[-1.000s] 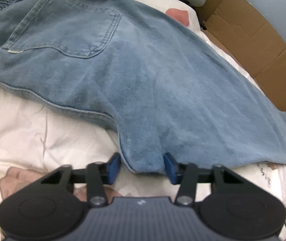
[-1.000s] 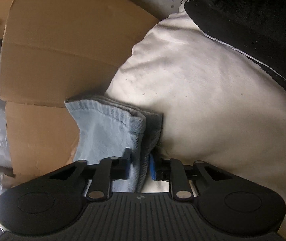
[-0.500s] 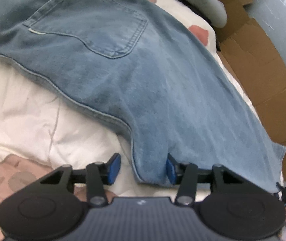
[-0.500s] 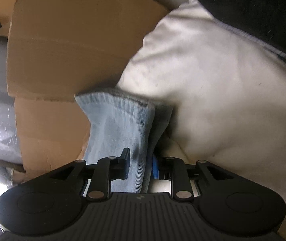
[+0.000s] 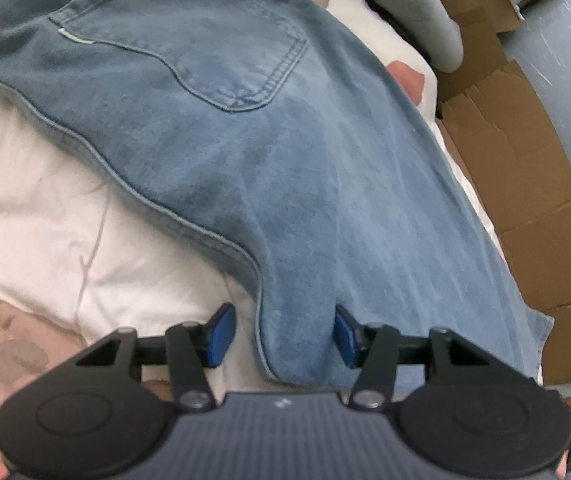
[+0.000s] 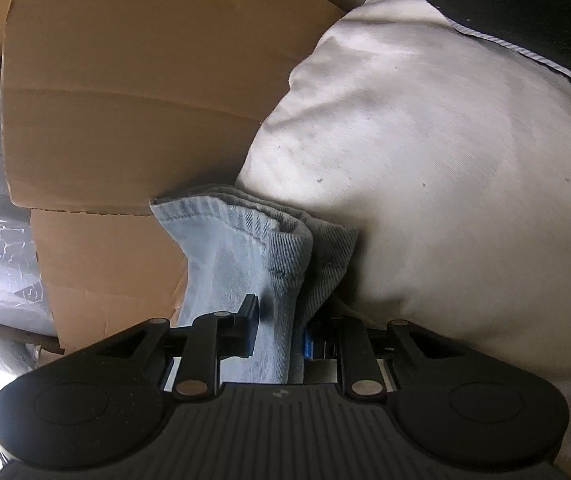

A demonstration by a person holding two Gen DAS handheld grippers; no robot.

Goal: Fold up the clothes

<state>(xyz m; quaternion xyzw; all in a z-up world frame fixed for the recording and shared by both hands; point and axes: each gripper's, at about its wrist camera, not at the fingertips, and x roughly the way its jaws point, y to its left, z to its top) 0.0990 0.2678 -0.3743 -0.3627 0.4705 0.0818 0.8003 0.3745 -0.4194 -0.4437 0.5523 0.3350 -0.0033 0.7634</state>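
Observation:
Blue jeans (image 5: 269, 148) lie spread on the white quilt (image 5: 45, 240), back pocket up, one leg running to the lower right. My left gripper (image 5: 283, 326) straddles the crotch fold at the near edge. Its jaws are opening, and the blue pads (image 5: 221, 332) stand clear of the denim between them. In the right wrist view, the doubled hem of the jeans leg (image 6: 245, 248) hangs between the fingers of my right gripper (image 6: 281, 326). Those jaws are opening too, with the cloth loose between them.
Flattened brown cardboard (image 5: 525, 184) lines the right side of the bed, and more cardboard (image 6: 125, 92) stands behind the hem. A bulging white cushion (image 6: 445, 180) lies right of the hem, with dark fabric (image 6: 525, 8) above it. A grey pillow (image 5: 417, 4) rests at the far edge.
Both grippers' jaws have widened. The left one has let go of the crotch fold and rolled slightly. The right gripper has moved a little forward and down along the hem.

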